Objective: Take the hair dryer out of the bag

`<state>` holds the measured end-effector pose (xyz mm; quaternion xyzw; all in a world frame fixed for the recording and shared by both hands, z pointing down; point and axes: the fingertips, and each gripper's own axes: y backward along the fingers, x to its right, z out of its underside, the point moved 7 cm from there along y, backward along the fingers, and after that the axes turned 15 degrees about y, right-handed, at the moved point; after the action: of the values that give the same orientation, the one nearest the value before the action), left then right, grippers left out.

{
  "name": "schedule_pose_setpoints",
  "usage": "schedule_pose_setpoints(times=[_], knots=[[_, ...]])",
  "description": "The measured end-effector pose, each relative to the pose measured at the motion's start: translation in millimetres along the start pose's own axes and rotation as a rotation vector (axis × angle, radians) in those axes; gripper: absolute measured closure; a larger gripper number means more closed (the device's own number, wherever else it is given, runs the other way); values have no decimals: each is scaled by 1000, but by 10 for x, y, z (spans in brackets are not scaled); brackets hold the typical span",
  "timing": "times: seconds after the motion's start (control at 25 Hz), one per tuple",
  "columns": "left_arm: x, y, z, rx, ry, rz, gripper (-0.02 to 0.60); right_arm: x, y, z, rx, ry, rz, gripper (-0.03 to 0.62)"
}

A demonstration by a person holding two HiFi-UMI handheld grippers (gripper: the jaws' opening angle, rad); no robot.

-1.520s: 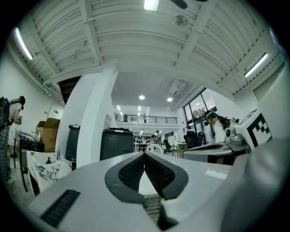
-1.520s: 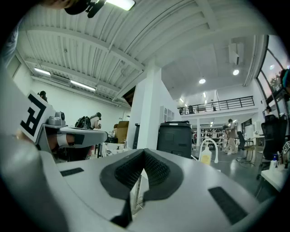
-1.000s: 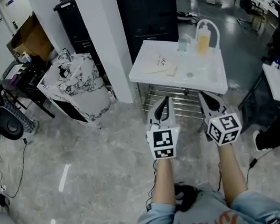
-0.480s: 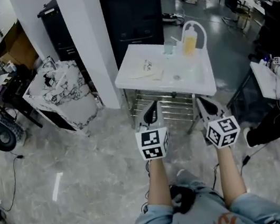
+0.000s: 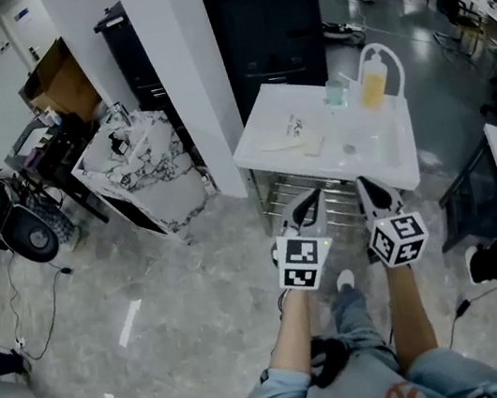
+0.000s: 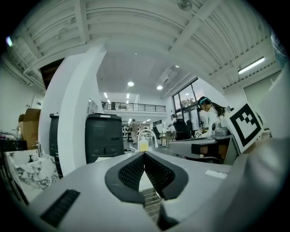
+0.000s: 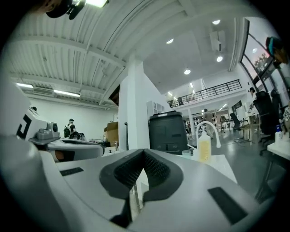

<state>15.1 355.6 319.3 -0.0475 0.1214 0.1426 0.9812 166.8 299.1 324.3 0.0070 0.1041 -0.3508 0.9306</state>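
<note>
No hair dryer shows in any view. A flat pale thing (image 5: 289, 132) lies on the white table (image 5: 393, 153); whether it is the bag I cannot tell. My left gripper (image 5: 309, 202) (image 6: 144, 154) is held level just short of the table's front edge, jaws shut with nothing between them. Beside it, my right gripper (image 5: 365, 187) (image 7: 144, 152) is also shut and empty, pointing at the same table. A yellow bottle (image 5: 372, 86) (image 7: 204, 148) under a white arched handle and a small clear cup (image 5: 335, 92) stand at the table's far side.
A wire rack (image 5: 290, 193) sits under the table. Left of the table rises a white pillar (image 5: 185, 80), with a black cabinet (image 5: 267, 23) behind and a marble-patterned counter (image 5: 142, 160) further left. A person (image 6: 210, 113) stands at a desk on the right.
Both grippers have moved forward toward the table's front edge and sunk a little. The person has stepped closer; a shoe now shows between the arms. Both pairs of jaws stayed shut.
</note>
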Motion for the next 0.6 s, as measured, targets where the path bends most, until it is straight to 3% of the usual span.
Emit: schedule_pose_setpoints(times=[0.12,0.28,0.6], knots=[[-111,-247,19,-18,-41,-25,580,138,-276,83,30,-35,-24,599],[-241,-746,277,-100,-65,-29,580,608,-504,440,9,-148,31,599],[-337,-2212,625,-222,-12,39,580,1857,-1123,1107,-46,-313,126,599]])
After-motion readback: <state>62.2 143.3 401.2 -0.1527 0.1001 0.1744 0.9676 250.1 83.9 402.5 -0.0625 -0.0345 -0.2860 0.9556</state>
